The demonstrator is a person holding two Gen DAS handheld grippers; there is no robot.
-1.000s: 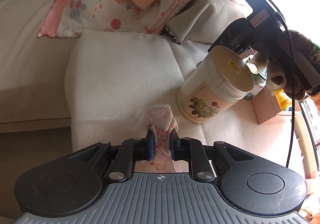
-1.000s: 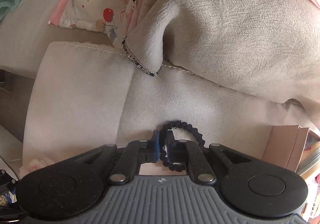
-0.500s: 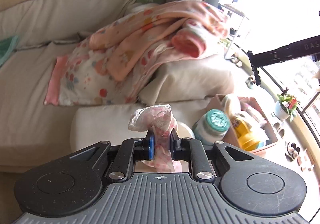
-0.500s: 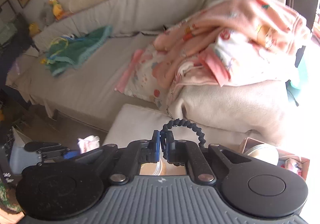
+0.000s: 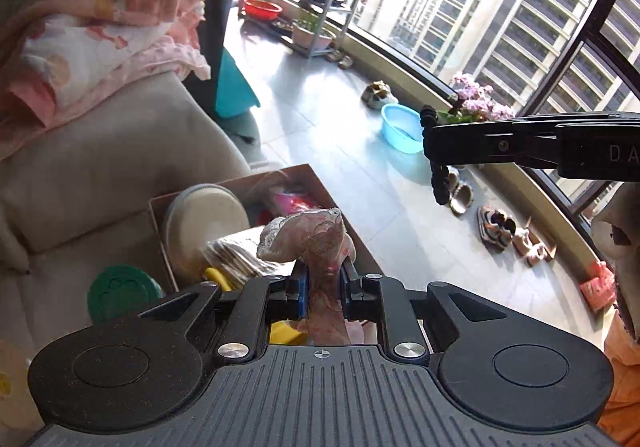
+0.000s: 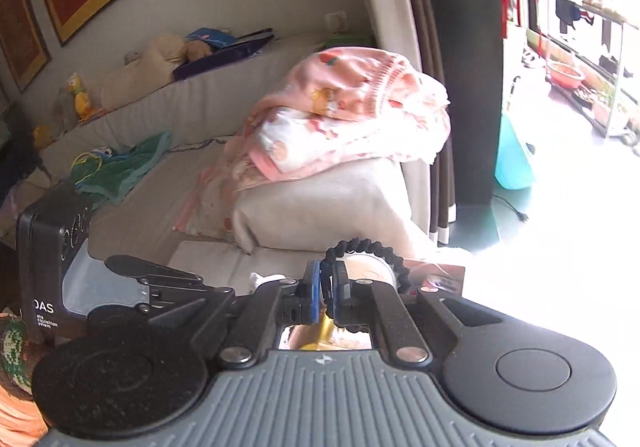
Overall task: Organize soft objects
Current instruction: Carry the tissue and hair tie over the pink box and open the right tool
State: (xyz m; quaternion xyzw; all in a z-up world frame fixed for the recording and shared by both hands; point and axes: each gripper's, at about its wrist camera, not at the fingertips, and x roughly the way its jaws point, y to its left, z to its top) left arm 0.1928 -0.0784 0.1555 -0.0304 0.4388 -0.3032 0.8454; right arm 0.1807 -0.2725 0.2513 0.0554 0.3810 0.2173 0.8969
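Note:
My left gripper point(image 5: 322, 289) is shut on a crumpled pink floral scrunchie point(image 5: 310, 235), held in the air above an open cardboard box point(image 5: 296, 173). My right gripper point(image 6: 327, 289) is shut on a black coiled hair tie point(image 6: 374, 253), also held up above the box point(image 6: 448, 271). In the left wrist view the right gripper point(image 5: 430, 145) reaches in from the right with the black hair tie point(image 5: 439, 183) hanging from it. In the right wrist view the left gripper's body point(image 6: 132, 279) shows at the left.
The box holds a round tin point(image 5: 204, 215), a pink item point(image 5: 292, 203) and yellow things point(image 5: 284, 333). A green-lidded jar point(image 5: 120, 293) stands beside it. A pink blanket point(image 6: 352, 115) lies on the beige sofa point(image 6: 160, 203). Shoes point(image 5: 498, 229) and a blue basin point(image 5: 402, 127) lie by the window.
Both grippers have lifted away from the sofa cushion and swung right toward the cardboard box and window, still holding the scrunchie and the hair tie.

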